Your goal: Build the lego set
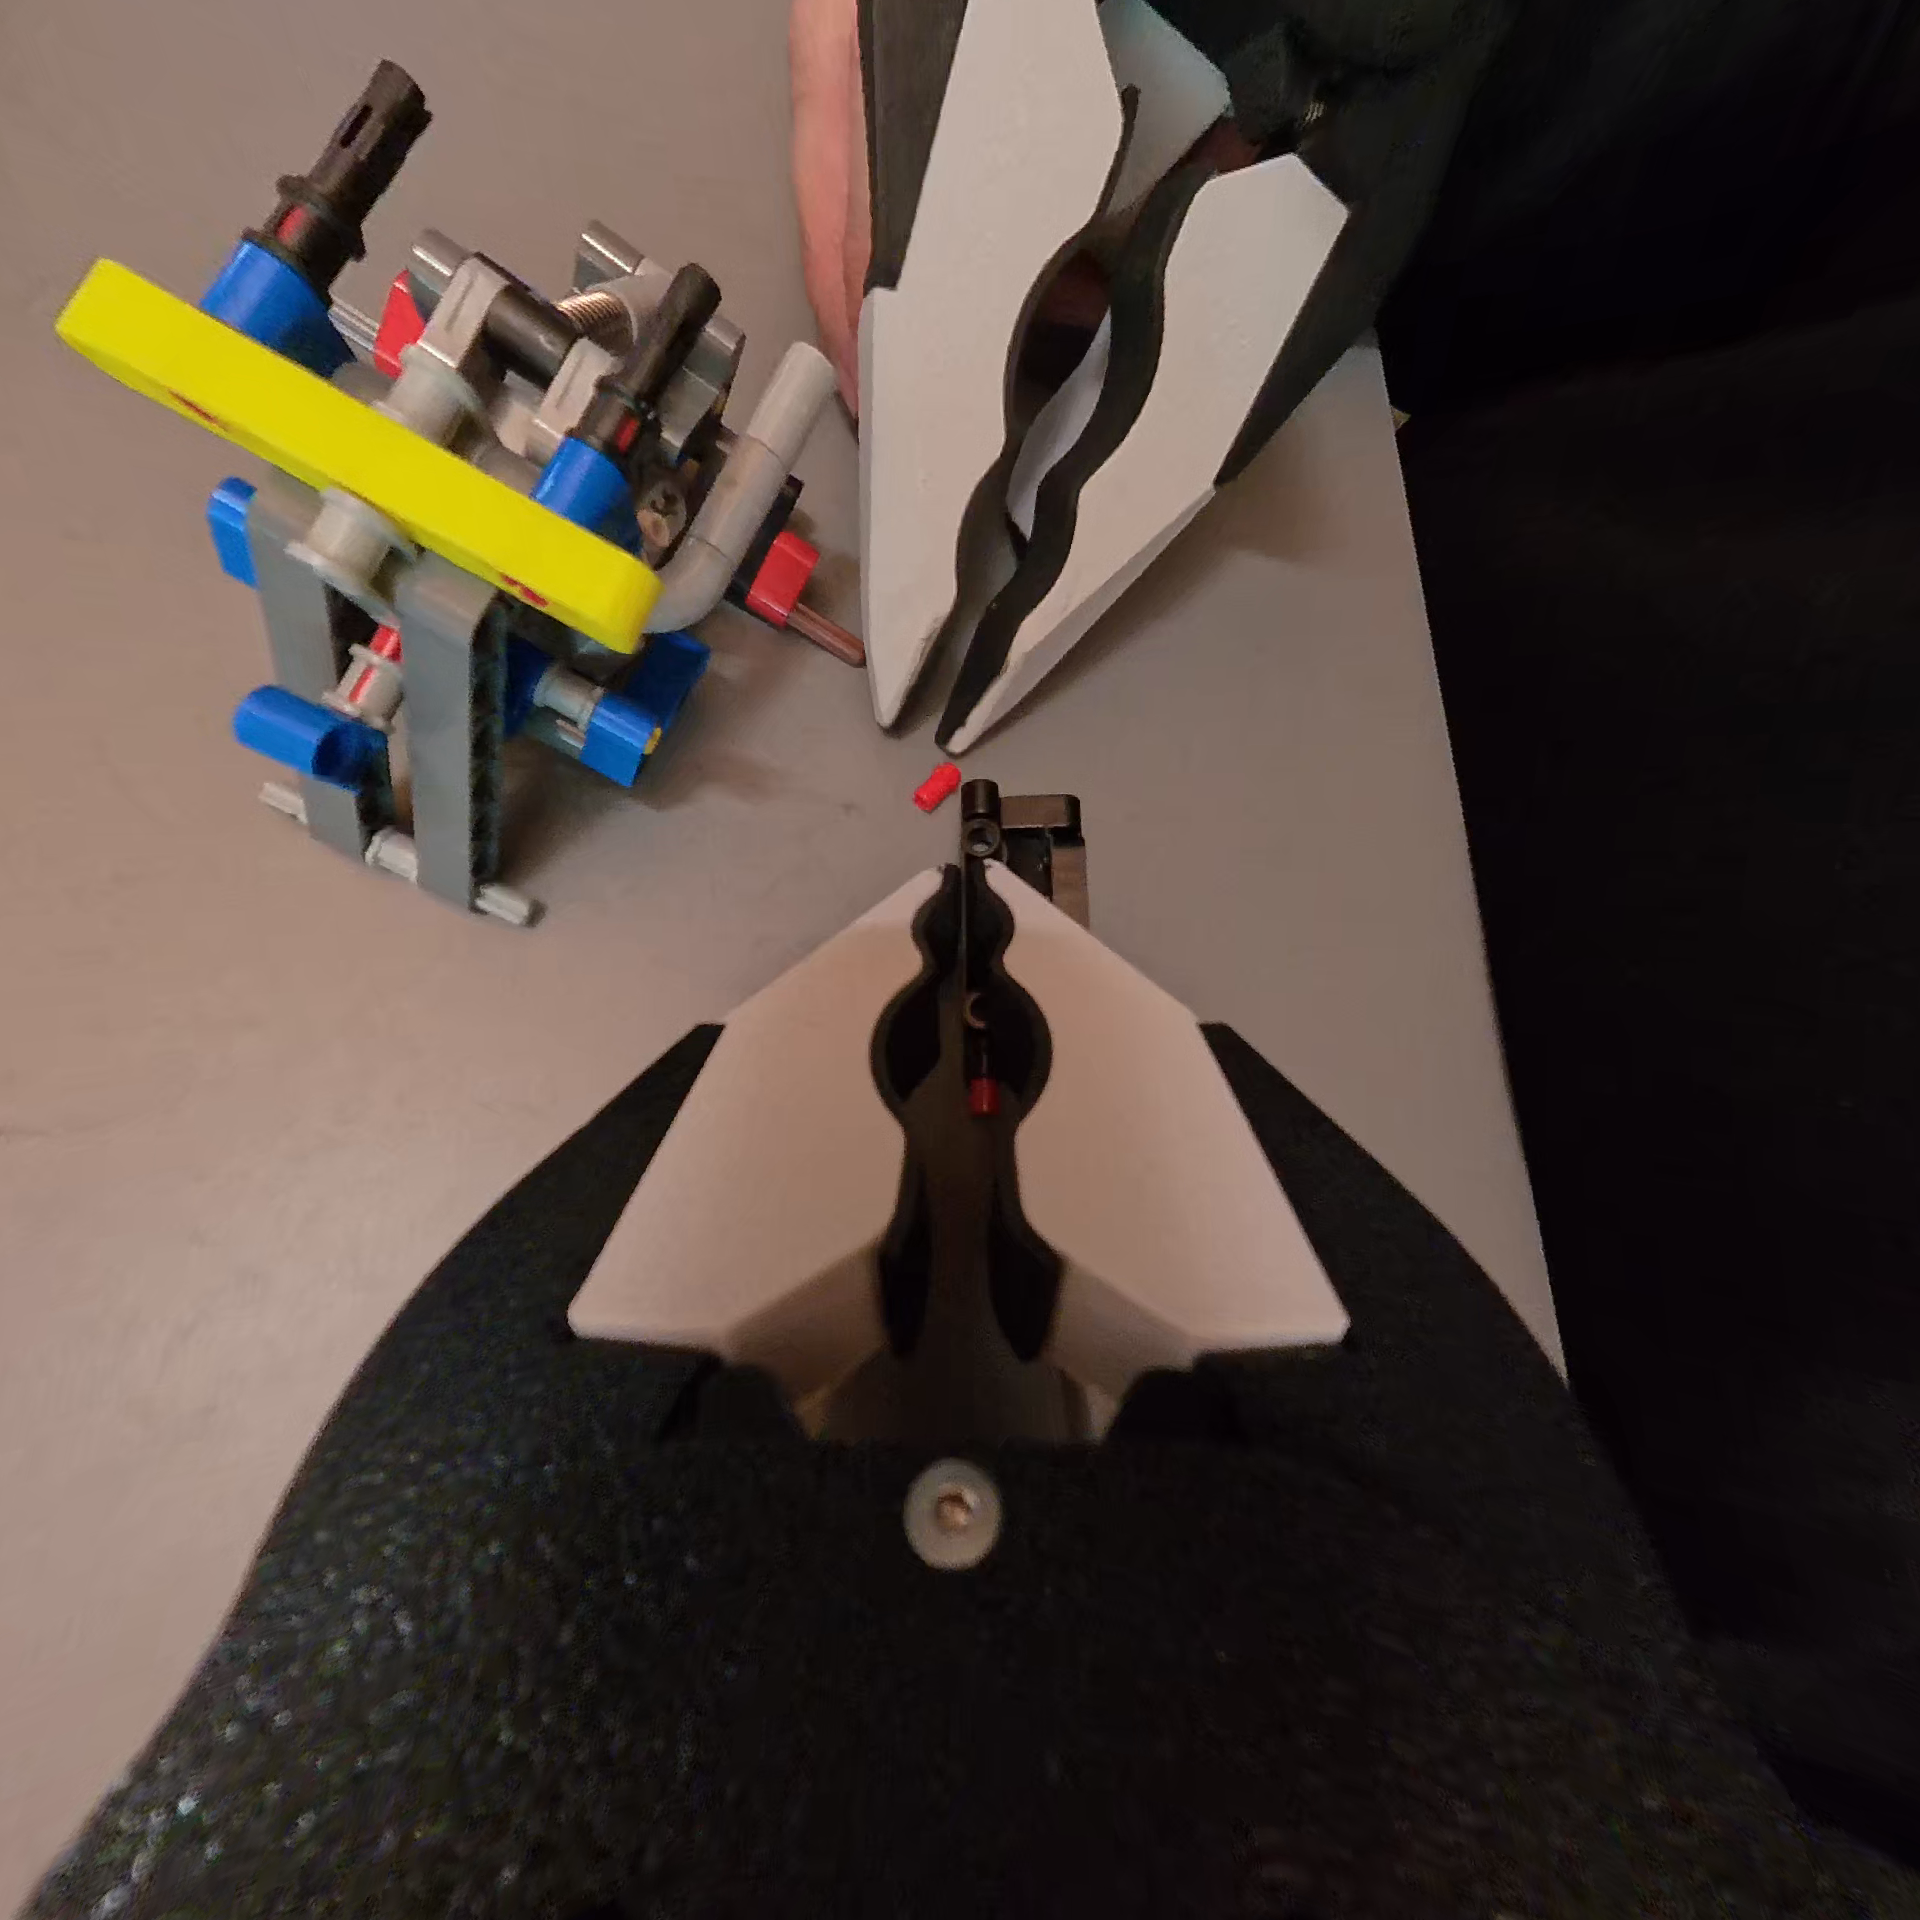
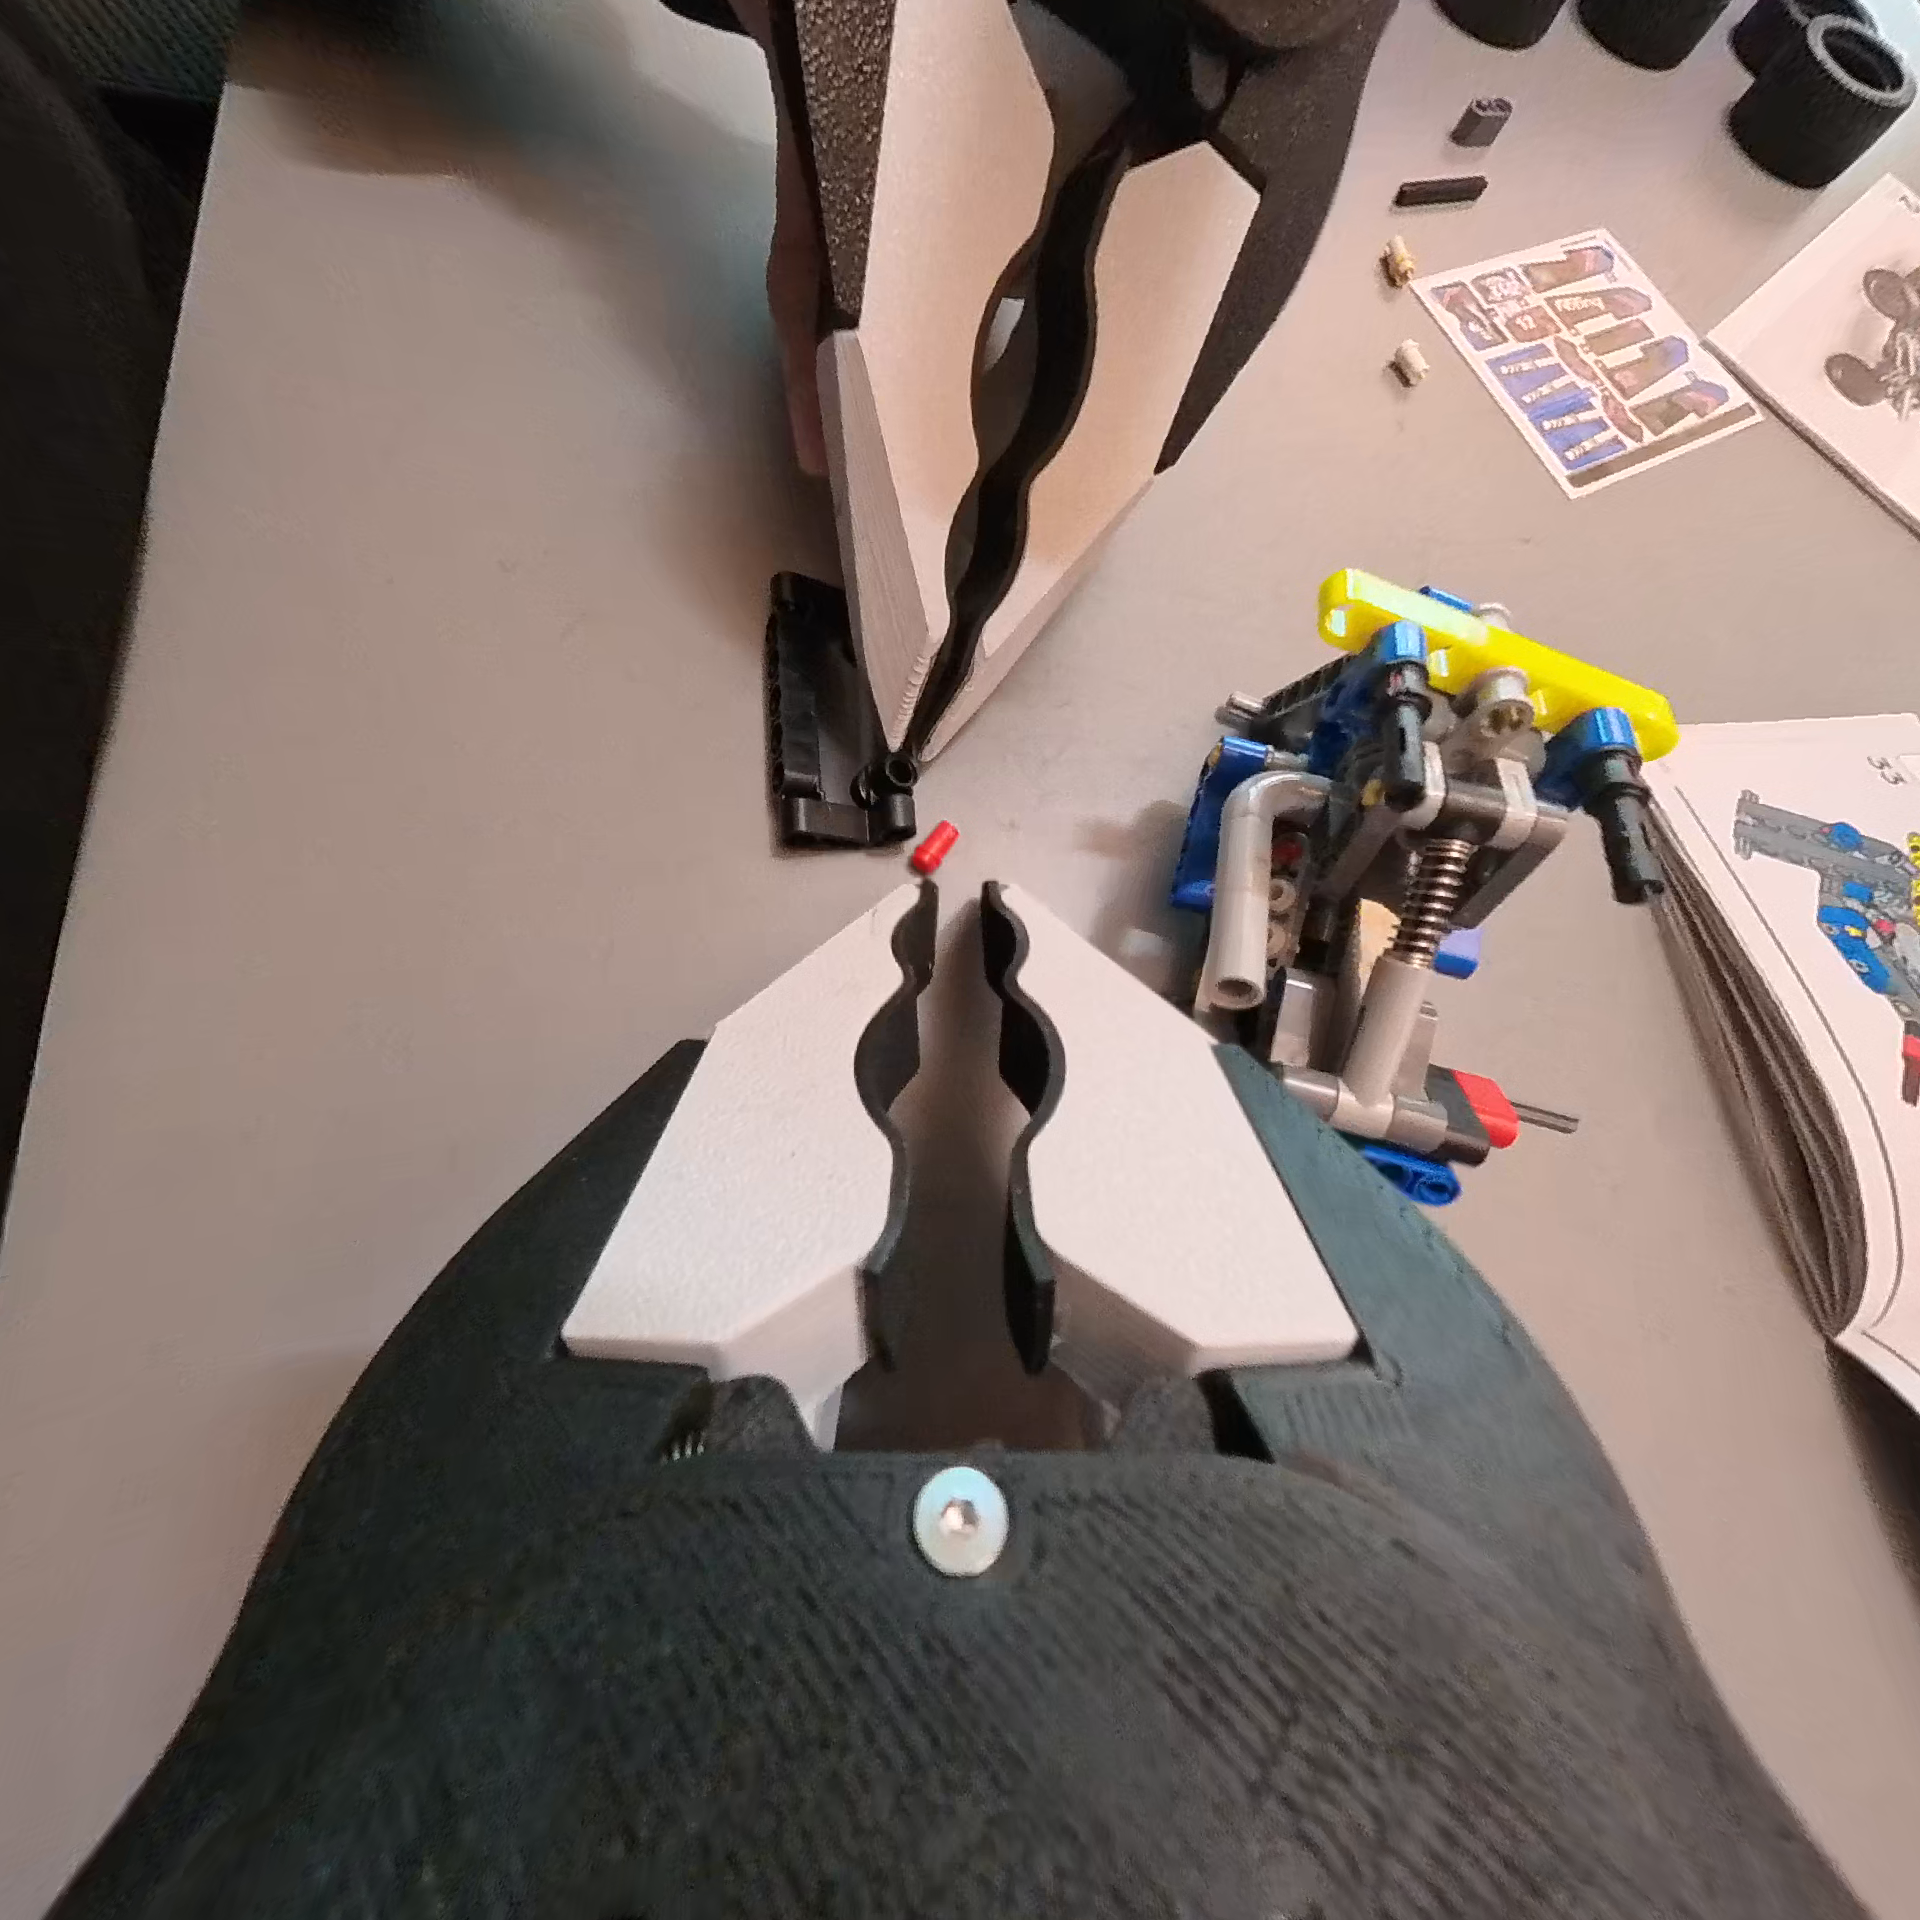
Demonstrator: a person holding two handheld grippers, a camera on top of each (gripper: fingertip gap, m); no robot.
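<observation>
Pinching black connector [image 1: 981, 821] (left gripper [image 1: 972, 871]), right gripper [image 2: 958, 886] parted — red pin [image 2: 934, 844]

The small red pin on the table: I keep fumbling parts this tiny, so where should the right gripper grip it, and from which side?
Grip the small red pin across its round middle, probably from above, fingers either side of its long axis. It lies flat on the table, loose, just ahead of the open right gripper. The black piece in the left gripper crowds one end.
</observation>
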